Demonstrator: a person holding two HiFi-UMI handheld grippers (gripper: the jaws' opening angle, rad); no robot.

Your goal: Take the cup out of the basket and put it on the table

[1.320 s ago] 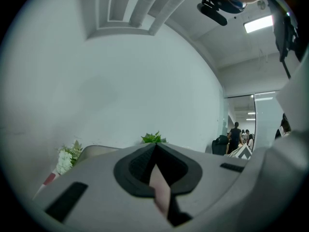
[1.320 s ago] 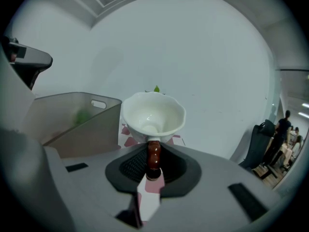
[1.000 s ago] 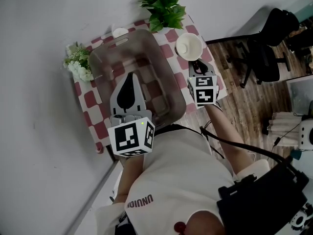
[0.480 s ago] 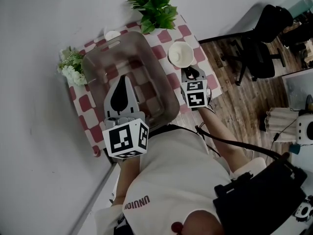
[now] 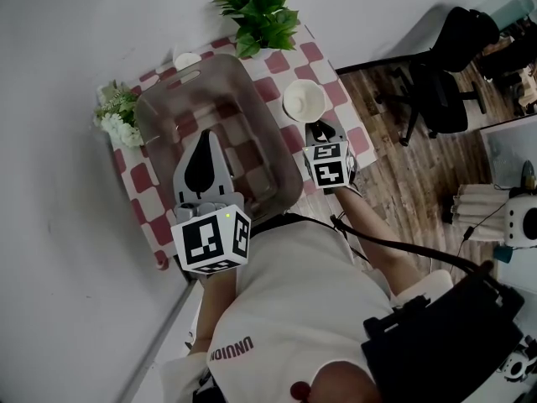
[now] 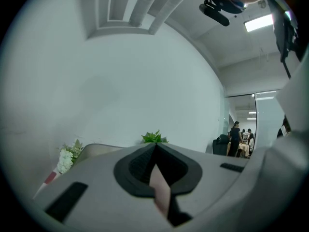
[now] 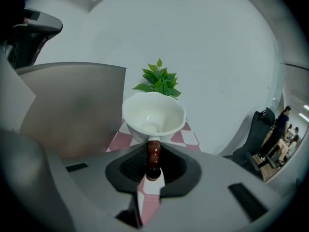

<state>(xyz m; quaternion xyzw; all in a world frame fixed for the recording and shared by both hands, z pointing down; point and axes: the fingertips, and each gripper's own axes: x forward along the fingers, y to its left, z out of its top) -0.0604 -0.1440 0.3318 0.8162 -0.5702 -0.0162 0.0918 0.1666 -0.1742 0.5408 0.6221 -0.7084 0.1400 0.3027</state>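
**Cup clear of the basket, not yet released.** The white ceramic cup [image 7: 153, 114] is already out of the translucent grey plastic basket [image 5: 284, 154]. The right tongs [image 7: 152, 166] carry it, their jaws clamped narrowly on its brown beaded handle [image 7: 153, 152].

From the head view, the cup sits mouth up and roughly level, just beside the basket's right-hand wall and over the red-and-white checked worktop [image 5: 342, 99]. No view shows whether its base touches the cloth.

The left tongs [image 5: 205, 148] hang over the near end of the basket. Their jaws are drawn together with nothing in them, and they take no part in the carry. The basket itself looks empty, the checks showing through its floor.

A green leafy plant [image 5: 260, 11] and a bunch of white flowers [image 5: 113, 124] stand at the far side of the worktop, apart from the cup.

On this showing, the lifting-out is done. What appears to be left is to make sure the cup stands firmly on the cloth, open the right tongs off the handle and draw them back without tipping it.
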